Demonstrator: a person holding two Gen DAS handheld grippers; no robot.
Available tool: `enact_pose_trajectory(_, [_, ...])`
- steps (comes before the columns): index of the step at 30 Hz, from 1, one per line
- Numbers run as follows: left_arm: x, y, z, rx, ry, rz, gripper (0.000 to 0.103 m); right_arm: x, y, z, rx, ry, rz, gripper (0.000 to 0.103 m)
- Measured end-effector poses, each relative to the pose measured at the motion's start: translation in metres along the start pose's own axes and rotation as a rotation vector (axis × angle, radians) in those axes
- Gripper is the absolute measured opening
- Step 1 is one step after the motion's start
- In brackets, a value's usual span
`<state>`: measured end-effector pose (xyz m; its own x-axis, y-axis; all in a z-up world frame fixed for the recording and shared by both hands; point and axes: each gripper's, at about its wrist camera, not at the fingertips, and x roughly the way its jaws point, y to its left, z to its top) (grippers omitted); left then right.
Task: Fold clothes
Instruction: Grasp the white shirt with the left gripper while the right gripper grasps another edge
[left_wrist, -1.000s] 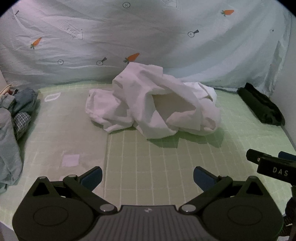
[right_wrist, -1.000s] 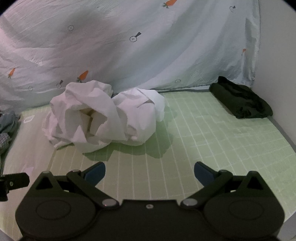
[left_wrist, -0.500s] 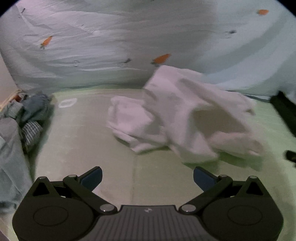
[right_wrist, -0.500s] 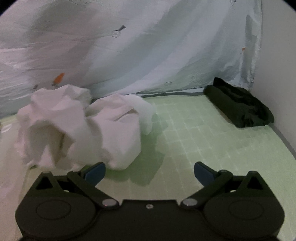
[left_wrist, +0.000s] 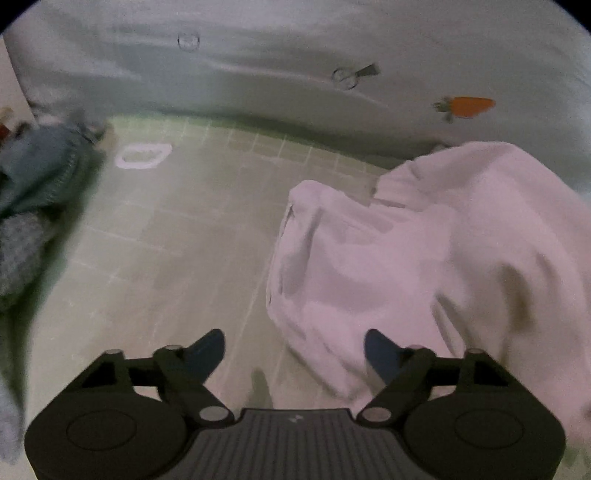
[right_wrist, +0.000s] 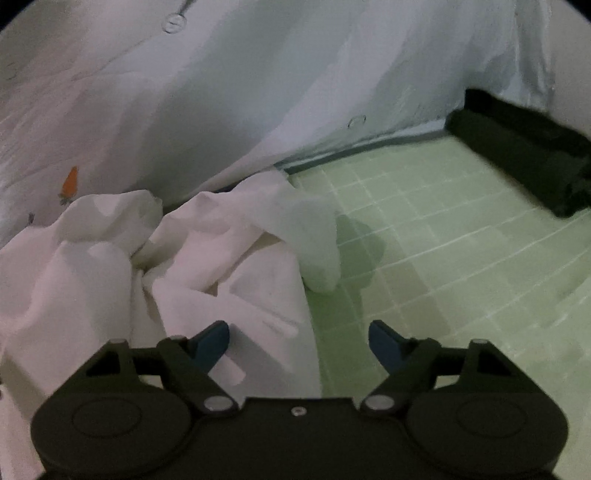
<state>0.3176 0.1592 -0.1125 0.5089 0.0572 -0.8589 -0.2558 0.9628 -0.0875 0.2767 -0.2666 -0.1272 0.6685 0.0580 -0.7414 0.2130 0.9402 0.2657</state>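
A crumpled white garment (left_wrist: 424, 251) lies in a heap on the green grid mat (left_wrist: 177, 258). My left gripper (left_wrist: 295, 350) is open and empty, right at the heap's near left edge, with its right finger over the cloth. In the right wrist view the same white garment (right_wrist: 207, 258) fills the left half. My right gripper (right_wrist: 299, 343) is open and empty over the heap's near right edge, its left finger above the cloth and its right finger above the bare green mat (right_wrist: 443, 277).
A pile of blue and checked clothes (left_wrist: 33, 192) lies at the mat's left edge. A folded black garment (right_wrist: 524, 162) lies at the far right by the wall. A pale carrot-print sheet (right_wrist: 258, 92) hangs behind the mat.
Both grippers have moved forward to the white heap, the left one swinging to its left side and the right one to its right side. Both stayed open.
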Motion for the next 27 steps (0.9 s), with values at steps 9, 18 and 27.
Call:
enact_pose_trajectory(9, [0.050,-0.002,0.019,-0.050,0.050,-0.078,0.058,0.062,-0.010,0.004,0.307,0.131,0.130,0.079])
enact_pose_trajectory(18, [0.032,0.007,0.021,-0.123,0.002,-0.071,0.007,0.022,-0.013,0.000,0.313,0.050,0.197,0.010])
enact_pose_trajectory(27, [-0.057,0.031,-0.048,-0.179,-0.072,-0.027,0.006,-0.091,-0.050,-0.015,0.177,-0.198,0.116,0.006])
